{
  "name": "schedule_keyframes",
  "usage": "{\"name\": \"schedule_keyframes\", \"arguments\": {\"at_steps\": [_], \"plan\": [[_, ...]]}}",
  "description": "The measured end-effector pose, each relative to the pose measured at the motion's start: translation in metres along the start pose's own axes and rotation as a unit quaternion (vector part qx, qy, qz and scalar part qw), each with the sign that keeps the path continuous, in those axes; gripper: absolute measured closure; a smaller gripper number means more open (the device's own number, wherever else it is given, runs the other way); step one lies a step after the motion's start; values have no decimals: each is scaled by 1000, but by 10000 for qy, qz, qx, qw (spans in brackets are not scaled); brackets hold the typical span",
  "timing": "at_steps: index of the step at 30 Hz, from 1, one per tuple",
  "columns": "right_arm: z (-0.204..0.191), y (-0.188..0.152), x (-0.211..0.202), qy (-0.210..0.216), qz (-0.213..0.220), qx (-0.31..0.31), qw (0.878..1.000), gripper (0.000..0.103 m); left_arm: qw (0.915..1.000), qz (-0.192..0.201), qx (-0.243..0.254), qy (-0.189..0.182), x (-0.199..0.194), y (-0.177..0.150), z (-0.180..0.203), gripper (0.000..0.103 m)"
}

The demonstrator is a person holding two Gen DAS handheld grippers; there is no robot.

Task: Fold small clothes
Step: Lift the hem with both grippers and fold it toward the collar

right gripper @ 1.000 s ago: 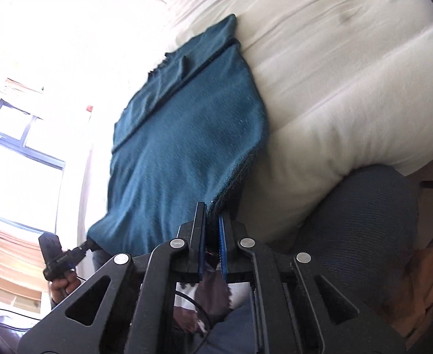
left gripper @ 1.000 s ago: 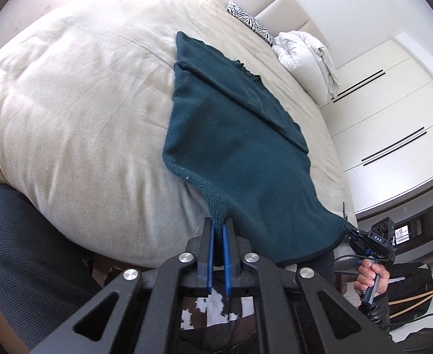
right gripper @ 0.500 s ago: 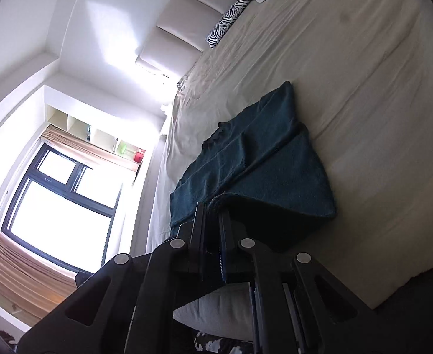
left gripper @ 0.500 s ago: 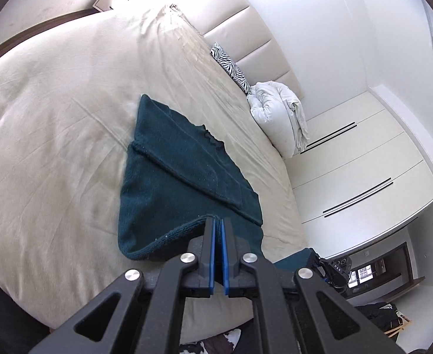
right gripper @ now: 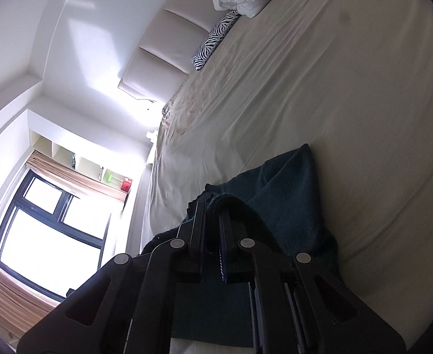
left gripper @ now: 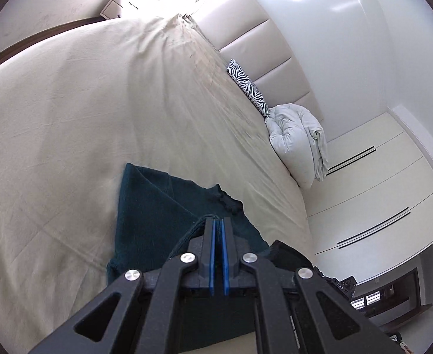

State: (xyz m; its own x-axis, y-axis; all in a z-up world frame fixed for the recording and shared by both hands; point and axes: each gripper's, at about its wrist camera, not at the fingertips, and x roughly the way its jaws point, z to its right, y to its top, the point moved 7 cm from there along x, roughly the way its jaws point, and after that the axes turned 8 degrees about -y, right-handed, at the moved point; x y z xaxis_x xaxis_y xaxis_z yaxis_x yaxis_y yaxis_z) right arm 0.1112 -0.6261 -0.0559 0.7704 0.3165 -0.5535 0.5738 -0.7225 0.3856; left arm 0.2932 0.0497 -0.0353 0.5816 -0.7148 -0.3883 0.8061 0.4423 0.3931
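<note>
On bed, claws pinch garment.

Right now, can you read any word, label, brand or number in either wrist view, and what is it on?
"DAS": white letters on the black device at the lower right of the left wrist view; small and not certain.
Screens below that device: lit, but their content is too small to read.
Red box on the shelf above the window: no legible print.
Teal garment, zebra pillow: no text.
</note>
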Motion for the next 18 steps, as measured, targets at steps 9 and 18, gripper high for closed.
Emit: {"name": "schedule_keyframes", "arguments": {"at_steps": [9, 18], "plan": [[25, 43, 128, -712, -145, 157, 9972, 97, 9979, -103, -175, 607, 85, 37, -61, 99], [69, 41, 196, -1188, -373, 417, 9913, 94, 9959, -72, -576, 696, 104, 41, -101, 53]]}}
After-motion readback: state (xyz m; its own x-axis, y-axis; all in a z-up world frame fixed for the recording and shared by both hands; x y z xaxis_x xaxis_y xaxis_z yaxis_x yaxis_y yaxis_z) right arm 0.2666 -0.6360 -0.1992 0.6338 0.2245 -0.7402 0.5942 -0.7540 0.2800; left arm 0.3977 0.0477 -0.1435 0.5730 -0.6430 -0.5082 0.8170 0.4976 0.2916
